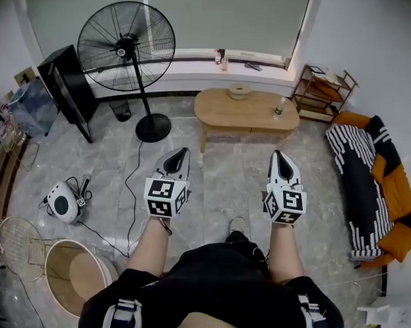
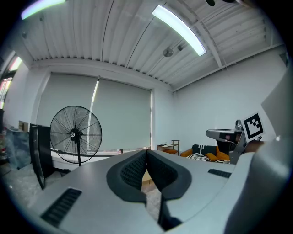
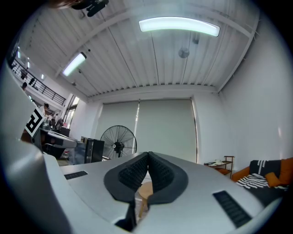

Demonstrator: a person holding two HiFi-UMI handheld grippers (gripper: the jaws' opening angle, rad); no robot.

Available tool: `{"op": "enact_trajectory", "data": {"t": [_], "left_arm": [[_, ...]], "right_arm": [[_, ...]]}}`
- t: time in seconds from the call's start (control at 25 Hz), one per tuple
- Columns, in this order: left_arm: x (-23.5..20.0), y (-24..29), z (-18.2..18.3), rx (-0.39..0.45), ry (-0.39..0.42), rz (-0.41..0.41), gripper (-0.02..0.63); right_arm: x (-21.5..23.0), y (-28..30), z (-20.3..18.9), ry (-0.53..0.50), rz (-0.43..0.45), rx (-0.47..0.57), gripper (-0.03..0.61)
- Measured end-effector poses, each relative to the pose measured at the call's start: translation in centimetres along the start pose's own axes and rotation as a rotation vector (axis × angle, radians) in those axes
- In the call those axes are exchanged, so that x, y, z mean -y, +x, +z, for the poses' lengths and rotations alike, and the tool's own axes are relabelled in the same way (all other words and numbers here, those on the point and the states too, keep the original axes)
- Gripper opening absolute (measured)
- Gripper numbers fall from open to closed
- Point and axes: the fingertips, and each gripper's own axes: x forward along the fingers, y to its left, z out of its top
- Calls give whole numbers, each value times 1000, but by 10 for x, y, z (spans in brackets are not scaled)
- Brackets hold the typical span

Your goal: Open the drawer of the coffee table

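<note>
A light wooden coffee table (image 1: 245, 108) with rounded ends stands ahead by the window wall, a bowl (image 1: 239, 91) and a small bottle (image 1: 279, 110) on top. Its drawer front cannot be made out from here. My left gripper (image 1: 184, 152) and right gripper (image 1: 278, 155) are held level side by side over the marble floor, well short of the table, both shut and holding nothing. In the left gripper view the shut left gripper (image 2: 146, 151) hides most of the table. A sliver of the table (image 3: 145, 189) shows below the shut right gripper (image 3: 148, 154) in the right gripper view.
A tall pedestal fan (image 1: 129, 44) stands left of the table, its cable trailing across the floor. A black panel (image 1: 67, 86) leans at far left. A wooden shelf (image 1: 324, 90) and a striped and orange sofa (image 1: 371, 184) line the right. A round basket (image 1: 71, 273) sits near left.
</note>
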Motion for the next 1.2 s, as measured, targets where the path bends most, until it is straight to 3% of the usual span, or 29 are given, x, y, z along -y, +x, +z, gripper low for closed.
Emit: {"op": "enact_trajectory", "data": {"t": [0.28,0.48,0.76,1.2], "left_arm": [[-14,25,0,1,7,33,21],[-34,75,-3,-13,11,64,20],[-50,205,-1,-39,18,79,20],[-66,411,30,-34,18,127,21]], "right_arm": [[3,45,-5,5,48,31,17],[16,105,-16,26,80,39,17],[80,209,-30,40,106,33,15],[194,392,-43,39,145,11,15]]}}
